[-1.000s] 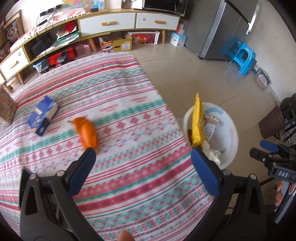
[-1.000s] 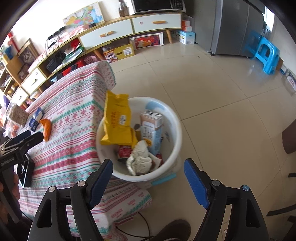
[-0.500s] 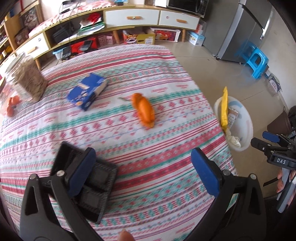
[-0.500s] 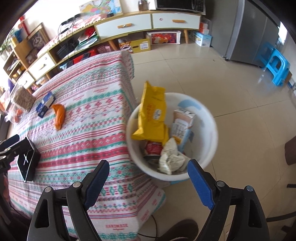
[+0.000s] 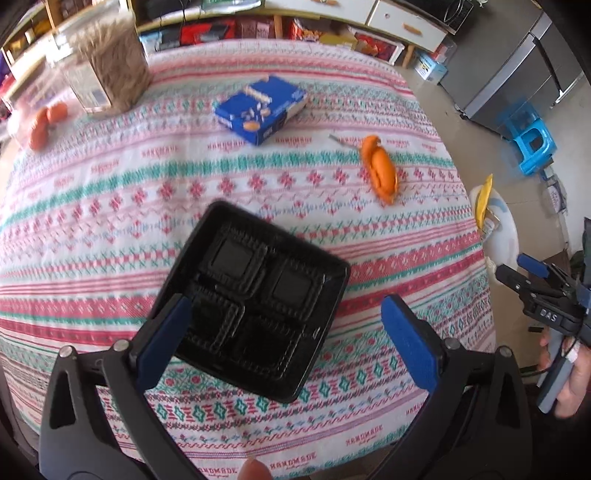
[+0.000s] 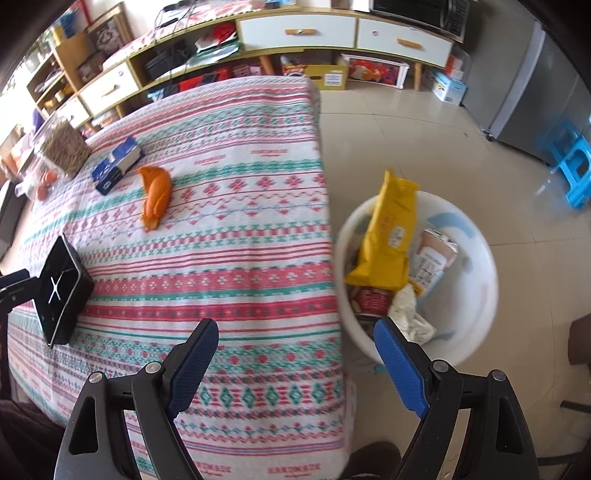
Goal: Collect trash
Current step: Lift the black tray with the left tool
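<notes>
A black plastic tray (image 5: pixel 236 258) with four moulded wells lies on the striped tablecloth (image 5: pixel 110 206). My left gripper (image 5: pixel 285 301) hovers open just above its near half, and the left finger overlaps its corner. Farther back lie an orange wrapper (image 5: pixel 380 170) and a blue box (image 5: pixel 262 107). My right gripper (image 6: pixel 295 325) is open and empty over the table's right edge. Beside it on the floor stands a white bin (image 6: pixel 476 258) holding a yellow bag (image 6: pixel 391 240), a carton and crumpled paper. The right wrist view also shows the tray (image 6: pixel 61 291) and the wrapper (image 6: pixel 155 195).
A jar of brown sticks (image 5: pixel 107 70) and a bag of orange fruit (image 5: pixel 44 122) sit at the table's far left. Low cabinets (image 6: pixel 295 33) line the back wall. A fridge (image 6: pixel 524 85) and a blue stool (image 6: pixel 576 166) stand on the tiled floor to the right.
Both grippers have swept left over the table. The black tray has come under my left gripper. The bin has slid from between the right fingers to their right side.
</notes>
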{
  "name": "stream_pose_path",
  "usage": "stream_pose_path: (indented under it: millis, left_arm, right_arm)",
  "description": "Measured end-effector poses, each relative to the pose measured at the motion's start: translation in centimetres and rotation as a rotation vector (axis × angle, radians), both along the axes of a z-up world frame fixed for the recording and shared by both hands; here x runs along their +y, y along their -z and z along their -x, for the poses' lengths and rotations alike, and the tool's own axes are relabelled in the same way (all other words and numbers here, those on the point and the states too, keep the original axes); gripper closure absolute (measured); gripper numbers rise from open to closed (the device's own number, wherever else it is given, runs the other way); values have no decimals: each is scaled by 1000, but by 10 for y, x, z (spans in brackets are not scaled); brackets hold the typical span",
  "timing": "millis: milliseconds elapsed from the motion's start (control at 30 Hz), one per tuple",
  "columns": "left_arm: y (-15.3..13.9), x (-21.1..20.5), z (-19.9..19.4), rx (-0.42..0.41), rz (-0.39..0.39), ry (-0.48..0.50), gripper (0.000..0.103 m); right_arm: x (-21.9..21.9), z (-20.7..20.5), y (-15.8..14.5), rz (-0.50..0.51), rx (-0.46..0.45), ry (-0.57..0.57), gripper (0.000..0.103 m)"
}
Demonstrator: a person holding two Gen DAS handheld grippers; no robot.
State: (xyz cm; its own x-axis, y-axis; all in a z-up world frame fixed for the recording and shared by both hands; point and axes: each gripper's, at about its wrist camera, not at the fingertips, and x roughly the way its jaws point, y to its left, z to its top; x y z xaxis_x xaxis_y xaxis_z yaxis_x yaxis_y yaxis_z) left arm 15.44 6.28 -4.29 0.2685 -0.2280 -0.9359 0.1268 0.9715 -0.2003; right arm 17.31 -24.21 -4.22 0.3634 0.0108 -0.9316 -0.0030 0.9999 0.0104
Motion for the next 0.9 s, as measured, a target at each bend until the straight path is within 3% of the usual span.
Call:
stream_pose_path:
  millis: [200, 500, 667, 900]
  left_arm:
    - [14, -9, -2, 17, -26, 79, 2]
    - [28, -33, -7, 7, -115, 238, 14]
    - [30, -36, -9, -13, -173, 240, 28]
    - [49, -31, -20, 27, -222, 222, 30]
  right_arm:
    - [15, -7, 5, -3, 15, -23, 15]
    - [28, -14, 6, -14, 17, -40, 15]
    - [31, -17, 7, -17, 18, -38, 15]
    - [37, -23, 10, -13, 26, -41, 15]
